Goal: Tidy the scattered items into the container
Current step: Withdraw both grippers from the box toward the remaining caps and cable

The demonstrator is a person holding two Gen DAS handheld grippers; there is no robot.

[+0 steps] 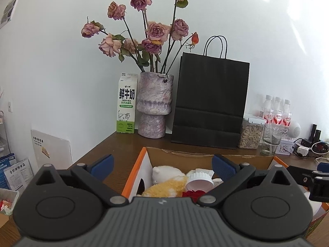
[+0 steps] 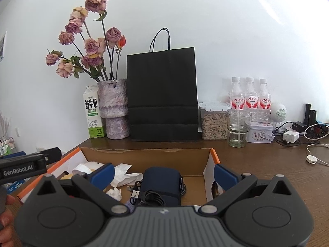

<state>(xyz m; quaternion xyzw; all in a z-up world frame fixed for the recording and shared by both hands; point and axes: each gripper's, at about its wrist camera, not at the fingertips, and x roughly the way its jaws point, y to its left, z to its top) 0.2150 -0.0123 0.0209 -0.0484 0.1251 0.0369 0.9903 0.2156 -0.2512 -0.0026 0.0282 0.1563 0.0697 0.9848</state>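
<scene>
Nearest, the left tongs [image 1: 162,165] hang spread wide and empty above the left half of the cardboard box [image 1: 133,168]. The right tongs [image 2: 164,175] are equally spread and empty over its right half, likely because each has nothing left to carry. Under the left pair lie a yellow plush toy [image 1: 164,187] and a white ribbed lid [image 1: 198,177], crowded together. Under the right pair sit a dark blue pouch [image 2: 161,180], a black USB cable [image 2: 144,194] at its 7 o'clock, and crumpled tissue [image 2: 122,174] at 10 o'clock. The desk [image 2: 267,164] around the box looks free of strays, so tidying seems nearly finished. Farther off, at 12 o'clock, a black paper bag [image 2: 162,94] and vase of roses [image 2: 113,107] stand against the wall.
</scene>
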